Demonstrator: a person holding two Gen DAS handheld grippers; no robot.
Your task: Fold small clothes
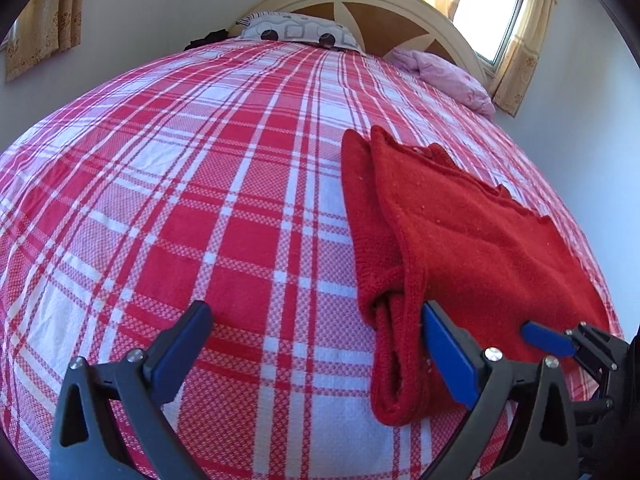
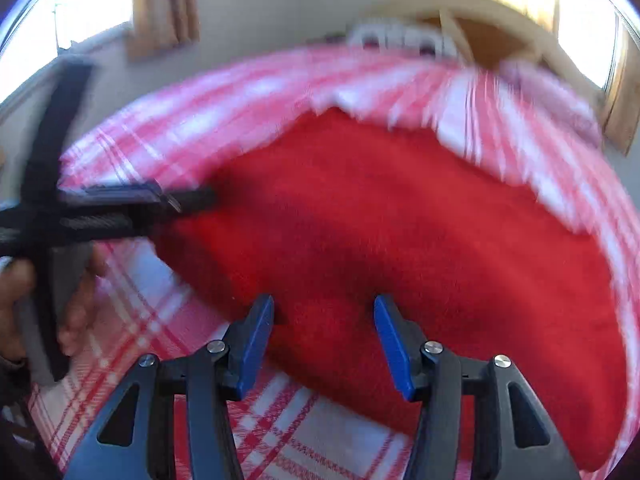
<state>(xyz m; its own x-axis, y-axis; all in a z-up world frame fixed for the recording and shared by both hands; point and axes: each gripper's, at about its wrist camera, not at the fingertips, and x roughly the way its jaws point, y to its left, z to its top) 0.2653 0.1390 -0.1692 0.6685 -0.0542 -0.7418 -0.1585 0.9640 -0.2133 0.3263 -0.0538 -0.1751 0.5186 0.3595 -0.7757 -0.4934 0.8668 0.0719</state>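
Note:
A small red knitted garment [image 1: 460, 232] lies partly folded on the red-and-white checked bed sheet [image 1: 200, 200], with a sleeve folded along its left side. My left gripper [image 1: 316, 344] is open and empty just above the sheet, its right finger beside the sleeve's near end. In the blurred right wrist view the garment [image 2: 400, 220] fills the middle. My right gripper [image 2: 324, 340] is open and empty over the garment's near edge. The right gripper also shows at the lower right of the left wrist view [image 1: 560, 340]. The left gripper shows at the left of the right wrist view [image 2: 120, 208].
A patterned pillow [image 1: 300, 30] and a pink bundle of cloth [image 1: 448, 72] lie at the head of the bed by the wooden headboard [image 1: 380, 4]. Curtained windows are on both walls. The sheet stretches wide to the left of the garment.

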